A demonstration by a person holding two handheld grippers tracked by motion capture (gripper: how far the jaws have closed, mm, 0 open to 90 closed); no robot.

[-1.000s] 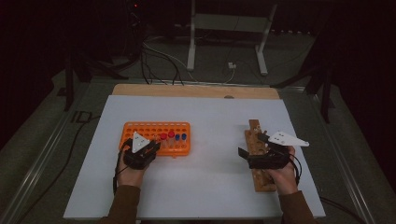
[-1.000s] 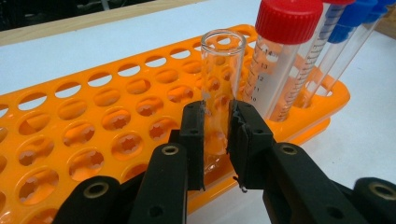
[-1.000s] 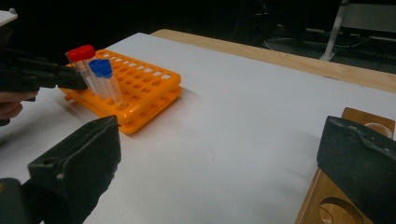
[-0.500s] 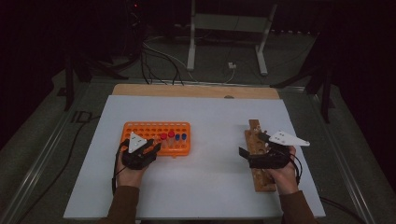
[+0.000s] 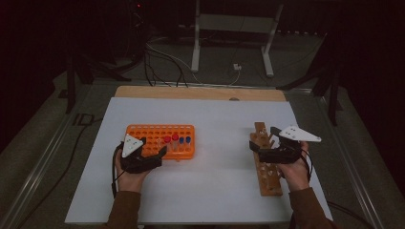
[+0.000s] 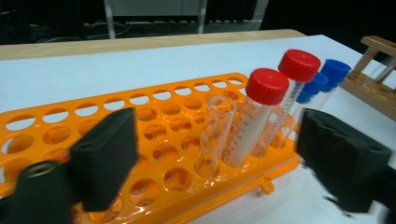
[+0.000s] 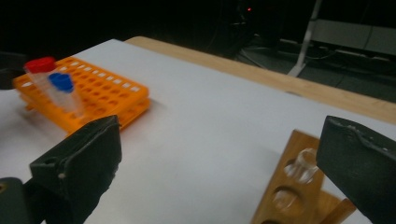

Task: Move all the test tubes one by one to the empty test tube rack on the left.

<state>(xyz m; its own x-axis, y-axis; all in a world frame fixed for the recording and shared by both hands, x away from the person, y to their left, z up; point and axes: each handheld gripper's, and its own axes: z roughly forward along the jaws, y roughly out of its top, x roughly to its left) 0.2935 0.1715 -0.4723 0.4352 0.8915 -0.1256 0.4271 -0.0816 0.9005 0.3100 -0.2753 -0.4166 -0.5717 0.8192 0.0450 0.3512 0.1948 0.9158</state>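
An orange tube rack [image 5: 153,133] lies left of centre on the white table. It holds two red-capped tubes [image 6: 267,86], two blue-capped tubes [image 6: 335,70] and an uncapped clear tube [image 6: 217,135]. My left gripper [image 5: 155,151] is at the rack's near edge. Its jaws have just been opening and now stand open [image 6: 224,158], with the clear tube upright between them and untouched. My right gripper [image 5: 262,139] is open over the far end of a wooden rack [image 5: 267,179]. A clear tube [image 7: 303,165] sits in that rack below the open jaws [image 7: 219,168].
The white sheet [image 5: 215,119] covers a wooden table whose bare back edge [image 5: 200,93] shows behind it. Cables and a metal stand [image 5: 229,43] lie on the dark floor beyond. The orange rack [image 7: 93,93] sits far to the left in the right gripper view.
The left gripper's jaws have spread apart at the orange rack. Both hands stay about where they were.
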